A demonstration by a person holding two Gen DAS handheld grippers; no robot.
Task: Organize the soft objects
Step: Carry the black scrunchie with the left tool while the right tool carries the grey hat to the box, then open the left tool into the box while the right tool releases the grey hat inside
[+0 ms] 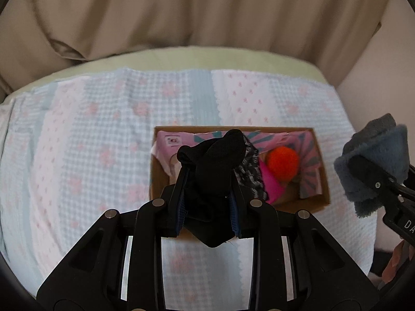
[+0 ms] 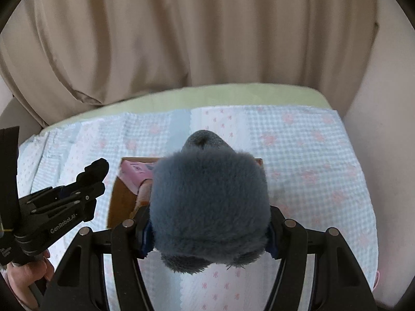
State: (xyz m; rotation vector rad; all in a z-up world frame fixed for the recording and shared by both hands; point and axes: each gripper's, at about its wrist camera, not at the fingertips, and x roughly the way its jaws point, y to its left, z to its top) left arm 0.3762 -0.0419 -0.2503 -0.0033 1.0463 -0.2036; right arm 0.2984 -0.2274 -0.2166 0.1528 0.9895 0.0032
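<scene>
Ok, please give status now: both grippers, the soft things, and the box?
Left gripper shut on black fabric piece. Right gripper shut on fluffy grey-blue plush item. Brown cardboard box ahead, open, orange pompom inside. Nothing blocking.

Black linkage gripper (image 2: 85,178), white "GenRobot.AI" lettering

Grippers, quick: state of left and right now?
Left gripper: jaws shut on the black sock.
Right gripper: jaws shut on the fuzzy blue-grey slipper.

box (image 1: 323,181) top open (partly filled) | quilt (image 1: 90,134) around it bare
</scene>
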